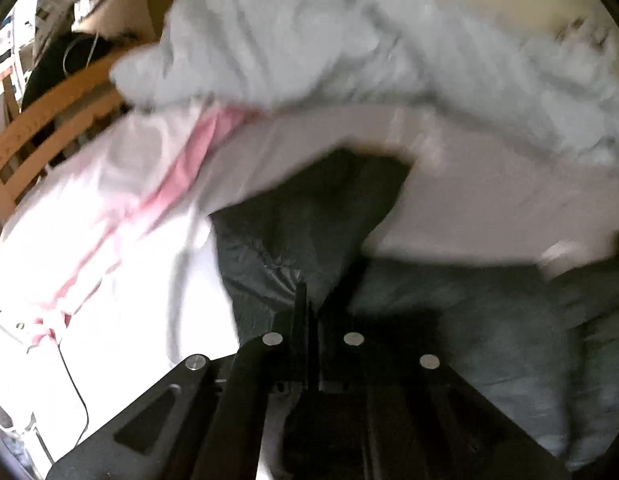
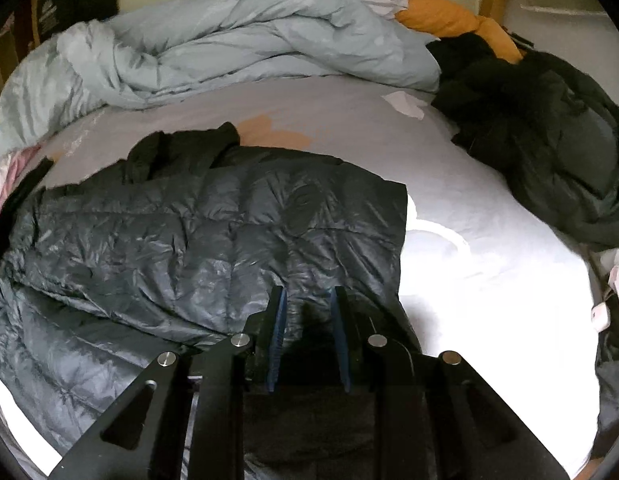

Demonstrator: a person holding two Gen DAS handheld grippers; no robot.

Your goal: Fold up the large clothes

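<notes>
Left tongs (image 1: 307,300) pinched shut on the dark jacket (image 2: 197,232); right tongs (image 2: 309,308) narrowly parted, jacket edge between them

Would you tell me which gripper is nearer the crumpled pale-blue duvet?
Hard to call. The left gripper and right gripper both sit on the dark quilted jacket, duvet beyond.

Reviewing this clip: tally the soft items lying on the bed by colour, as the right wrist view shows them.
Dark grey: 1, quilted jacket
Black: 1, heap of dark clothes
Light blue: 1, duvet
Orange: 1, pillow
Total: 4
</notes>
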